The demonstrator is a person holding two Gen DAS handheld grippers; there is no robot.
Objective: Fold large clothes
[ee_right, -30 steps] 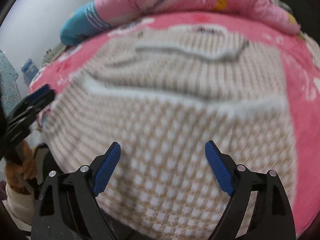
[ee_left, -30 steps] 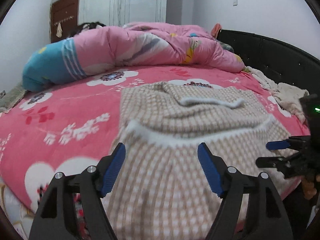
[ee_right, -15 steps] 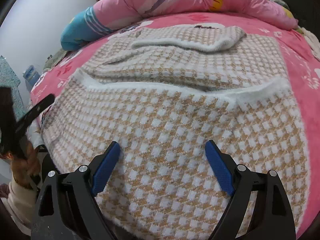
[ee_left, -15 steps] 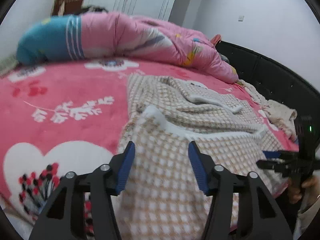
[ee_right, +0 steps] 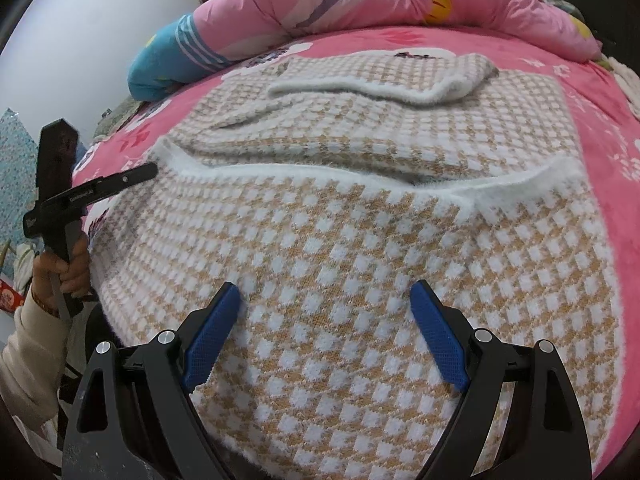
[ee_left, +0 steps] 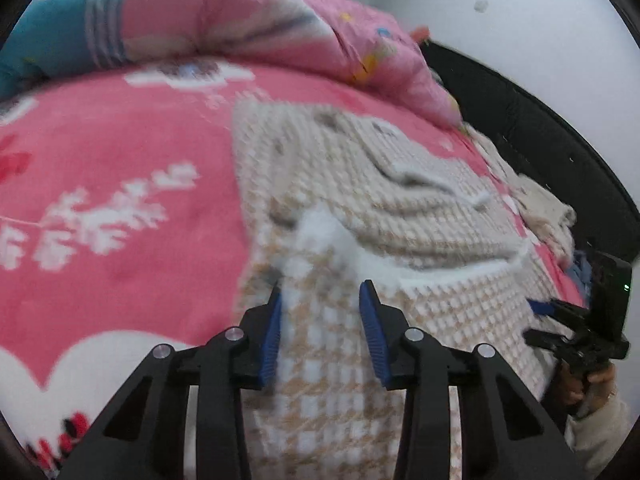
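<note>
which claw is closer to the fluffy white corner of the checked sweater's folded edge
Left. The left claw sits just below that white corner, closing, nothing pinched yet. The right claw hovers open over the sweater's middle, farther off.

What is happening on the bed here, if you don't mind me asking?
A person is folding a beige-and-white checked sweater spread on a pink floral blanket, with a gripper in each hand. The left gripper is closing its jaws over the white-trimmed corner of the sweater's left edge, not yet pinching it. The right gripper hovers open above the near part of the sweater.
</note>
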